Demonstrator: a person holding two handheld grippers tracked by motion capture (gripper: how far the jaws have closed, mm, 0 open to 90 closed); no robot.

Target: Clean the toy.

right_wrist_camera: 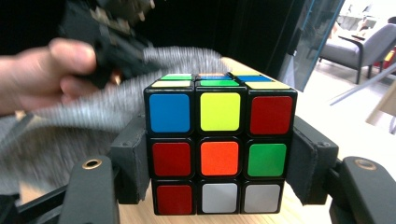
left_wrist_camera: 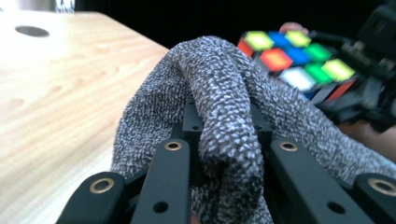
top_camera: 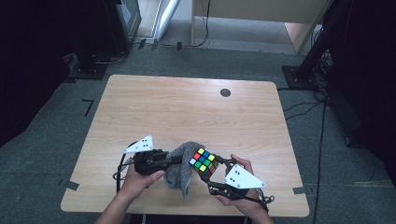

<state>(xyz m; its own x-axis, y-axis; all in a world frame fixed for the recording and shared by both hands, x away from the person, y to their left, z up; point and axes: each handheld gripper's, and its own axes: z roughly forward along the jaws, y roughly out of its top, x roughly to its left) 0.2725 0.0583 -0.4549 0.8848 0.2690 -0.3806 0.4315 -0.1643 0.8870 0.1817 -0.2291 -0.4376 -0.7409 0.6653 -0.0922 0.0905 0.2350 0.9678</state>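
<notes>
Up close, the left gripper [left_wrist_camera: 226, 140] pinches a grey cloth [left_wrist_camera: 224, 93] hiding its fingertips, while the right gripper [right_wrist_camera: 219, 154] clamps the cube [right_wrist_camera: 219, 149].

A light wooden table [top_camera: 154, 112] with rounded corners stands on grey carpet [top_camera: 46, 154] — a small dark round disc [top_camera: 225, 92] sits near its far edge. Black cables [top_camera: 303, 109] trail over the floor to the right. Beyond the table — a pale wooden cabinet [top_camera: 261, 11], and a grey chair [right_wrist_camera: 362, 44] in the background.
</notes>
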